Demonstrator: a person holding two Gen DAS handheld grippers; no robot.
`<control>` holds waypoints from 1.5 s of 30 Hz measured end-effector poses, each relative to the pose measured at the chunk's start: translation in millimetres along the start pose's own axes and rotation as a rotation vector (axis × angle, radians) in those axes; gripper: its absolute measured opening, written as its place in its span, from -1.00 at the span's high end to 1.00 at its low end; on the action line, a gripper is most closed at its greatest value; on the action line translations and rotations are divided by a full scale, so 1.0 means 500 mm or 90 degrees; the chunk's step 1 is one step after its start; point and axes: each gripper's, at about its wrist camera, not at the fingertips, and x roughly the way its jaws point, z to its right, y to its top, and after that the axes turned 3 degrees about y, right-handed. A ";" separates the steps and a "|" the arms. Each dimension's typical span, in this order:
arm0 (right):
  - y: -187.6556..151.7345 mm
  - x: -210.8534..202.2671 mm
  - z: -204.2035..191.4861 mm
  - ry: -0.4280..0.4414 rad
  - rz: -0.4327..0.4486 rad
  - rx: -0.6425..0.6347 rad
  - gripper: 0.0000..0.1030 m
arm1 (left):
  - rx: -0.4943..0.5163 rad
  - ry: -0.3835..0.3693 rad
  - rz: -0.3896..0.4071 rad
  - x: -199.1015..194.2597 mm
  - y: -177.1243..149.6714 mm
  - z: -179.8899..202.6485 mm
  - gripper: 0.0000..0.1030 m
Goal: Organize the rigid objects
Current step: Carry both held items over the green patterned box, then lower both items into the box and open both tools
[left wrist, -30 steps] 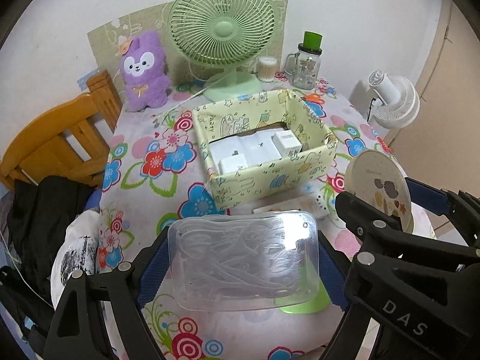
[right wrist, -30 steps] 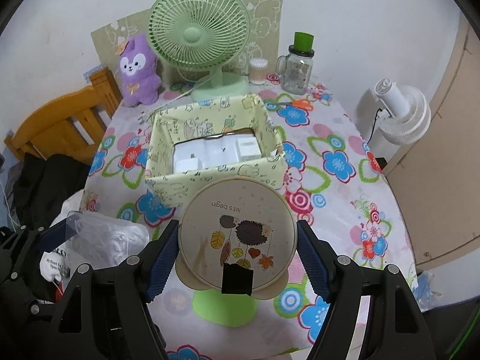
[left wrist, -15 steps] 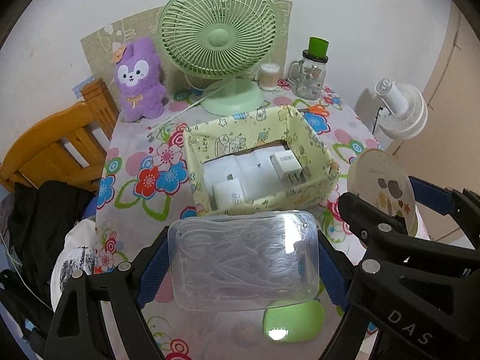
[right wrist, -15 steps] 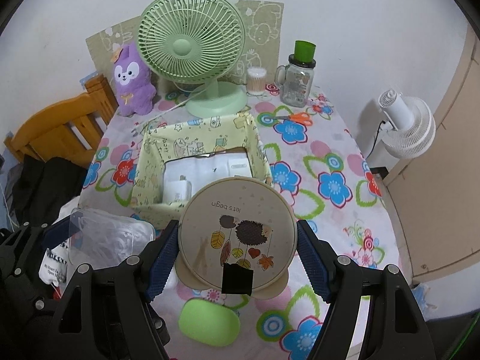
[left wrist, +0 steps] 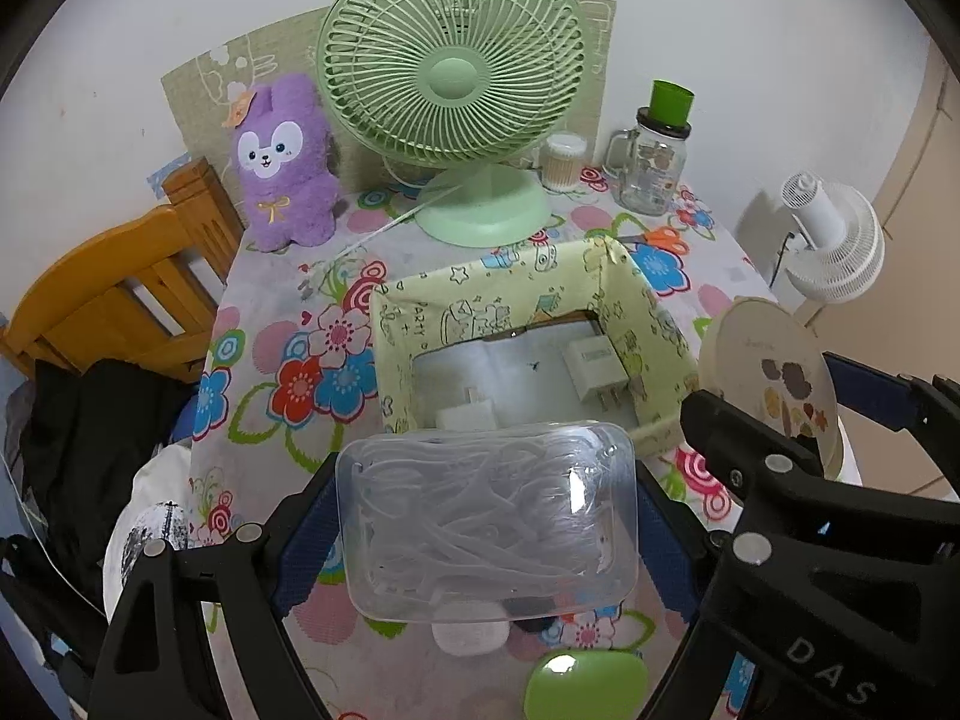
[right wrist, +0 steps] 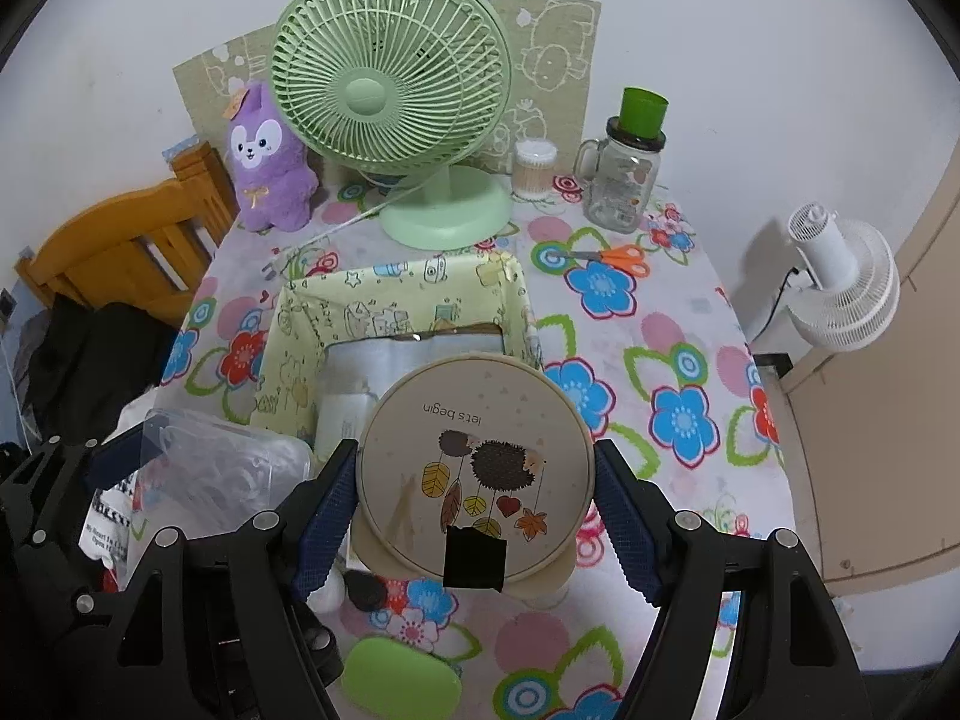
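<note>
Holding both loads above the flowered table [right wrist: 690, 324], I have my left gripper [left wrist: 486, 516] clamped on a clear plastic case [left wrist: 486, 519] of white bits, its blue pads [left wrist: 303, 531] pressed to the case's short ends. My right gripper [right wrist: 477, 480] is closed on a round tin [right wrist: 477, 468] with a hedgehog lid, pads against its rim. Just beyond both sits the yellow patterned box [left wrist: 498, 294], a white charger [left wrist: 594, 366] inside it. On the table below lie a green oval case [right wrist: 401, 679] and a small white pebble-like piece [left wrist: 471, 630].
</note>
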 end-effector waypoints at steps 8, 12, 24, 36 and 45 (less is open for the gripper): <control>0.045 0.033 0.007 0.017 -0.003 -0.006 -0.49 | -0.011 0.012 -0.006 0.029 0.039 -0.006 -0.72; 0.060 0.051 0.012 0.021 -0.008 -0.005 -0.49 | -0.017 0.013 -0.013 0.049 0.054 -0.007 -0.72; 0.106 0.125 0.036 0.030 -0.033 0.009 -0.49 | -0.037 0.010 -0.036 0.119 0.096 -0.002 -0.73; 0.125 0.203 0.055 0.034 -0.073 0.007 -0.49 | -0.083 0.018 -0.076 0.213 0.113 -0.002 -0.73; 0.148 0.244 0.058 0.033 -0.088 -0.007 -0.49 | -0.096 0.017 -0.086 0.266 0.130 -0.001 -0.73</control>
